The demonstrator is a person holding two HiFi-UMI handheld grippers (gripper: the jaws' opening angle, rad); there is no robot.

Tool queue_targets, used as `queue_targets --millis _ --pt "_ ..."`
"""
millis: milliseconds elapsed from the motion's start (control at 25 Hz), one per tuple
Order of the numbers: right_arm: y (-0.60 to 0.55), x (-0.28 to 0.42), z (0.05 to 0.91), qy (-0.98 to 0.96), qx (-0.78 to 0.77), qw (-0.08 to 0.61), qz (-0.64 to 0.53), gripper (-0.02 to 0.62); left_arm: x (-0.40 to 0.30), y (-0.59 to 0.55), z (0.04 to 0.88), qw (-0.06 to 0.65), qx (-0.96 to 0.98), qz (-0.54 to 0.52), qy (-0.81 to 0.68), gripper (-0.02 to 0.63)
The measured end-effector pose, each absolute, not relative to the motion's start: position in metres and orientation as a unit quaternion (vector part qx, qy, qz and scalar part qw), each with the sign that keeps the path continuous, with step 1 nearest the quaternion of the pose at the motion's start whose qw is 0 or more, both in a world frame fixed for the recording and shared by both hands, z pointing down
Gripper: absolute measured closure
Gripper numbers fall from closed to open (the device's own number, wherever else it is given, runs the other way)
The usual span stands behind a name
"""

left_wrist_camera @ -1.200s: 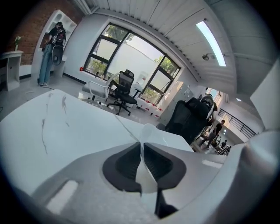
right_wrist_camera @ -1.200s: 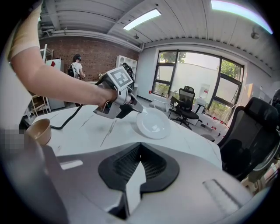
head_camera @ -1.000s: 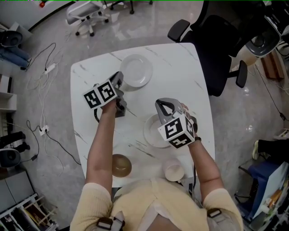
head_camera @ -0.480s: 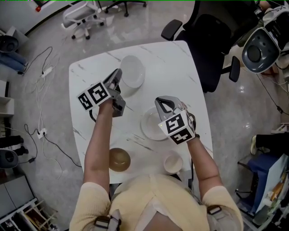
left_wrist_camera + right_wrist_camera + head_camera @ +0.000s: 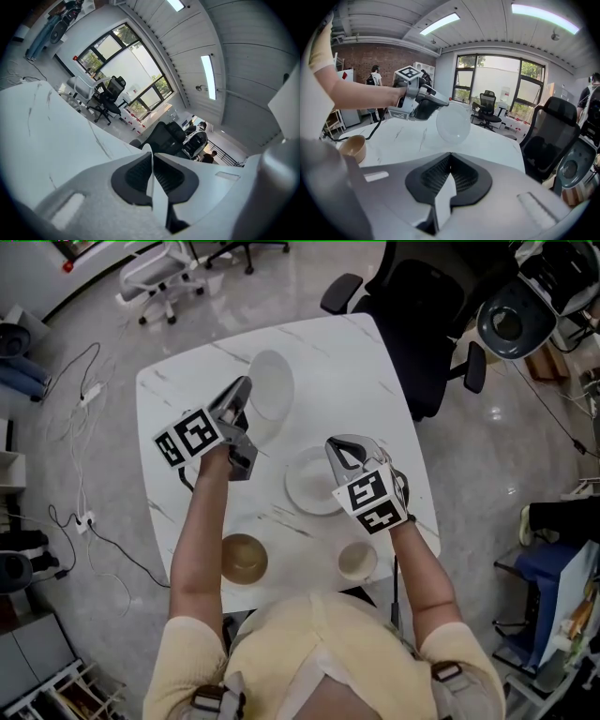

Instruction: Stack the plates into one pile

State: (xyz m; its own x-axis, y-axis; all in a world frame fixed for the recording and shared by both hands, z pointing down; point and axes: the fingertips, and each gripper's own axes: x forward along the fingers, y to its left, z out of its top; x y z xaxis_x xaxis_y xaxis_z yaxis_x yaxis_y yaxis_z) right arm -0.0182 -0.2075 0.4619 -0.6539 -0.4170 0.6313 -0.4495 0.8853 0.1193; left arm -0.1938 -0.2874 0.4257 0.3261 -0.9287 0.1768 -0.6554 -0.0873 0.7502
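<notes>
head view: a white plate (image 5: 269,385) hangs tilted in the upper middle, rim pinched by the left gripper (image 5: 242,395). at centre the right gripper (image 5: 342,457) clamps the second plate (image 5: 309,482) on the marble table (image 5: 375,381). such an edge-only pinch could let the tilted plate slip.

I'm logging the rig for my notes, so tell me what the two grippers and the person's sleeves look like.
The left gripper and right gripper are grey-white shells with two tapering jaws lined with black ribbed pads. Each carries a white cube with black square markers. A black cable trails from the left one. The sleeves are short, pale yellow.
</notes>
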Motion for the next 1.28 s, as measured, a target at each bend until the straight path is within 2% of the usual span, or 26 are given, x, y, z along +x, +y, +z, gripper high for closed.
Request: queue_targets --millis 600,1280 --pt "-0.196 0.032 0.456 -0.887 0.302 0.347 0.035 0.592 -0.115 -0.242 0.388 0.39 0.791 -0.128 -0.454 0.597" --pt "-0.167 0.081 0.46 -0.861 0.358 0.354 0.065 0.592 -0.059 -0.184 0.402 0.441 0.819 -0.077 -0.358 0.597"
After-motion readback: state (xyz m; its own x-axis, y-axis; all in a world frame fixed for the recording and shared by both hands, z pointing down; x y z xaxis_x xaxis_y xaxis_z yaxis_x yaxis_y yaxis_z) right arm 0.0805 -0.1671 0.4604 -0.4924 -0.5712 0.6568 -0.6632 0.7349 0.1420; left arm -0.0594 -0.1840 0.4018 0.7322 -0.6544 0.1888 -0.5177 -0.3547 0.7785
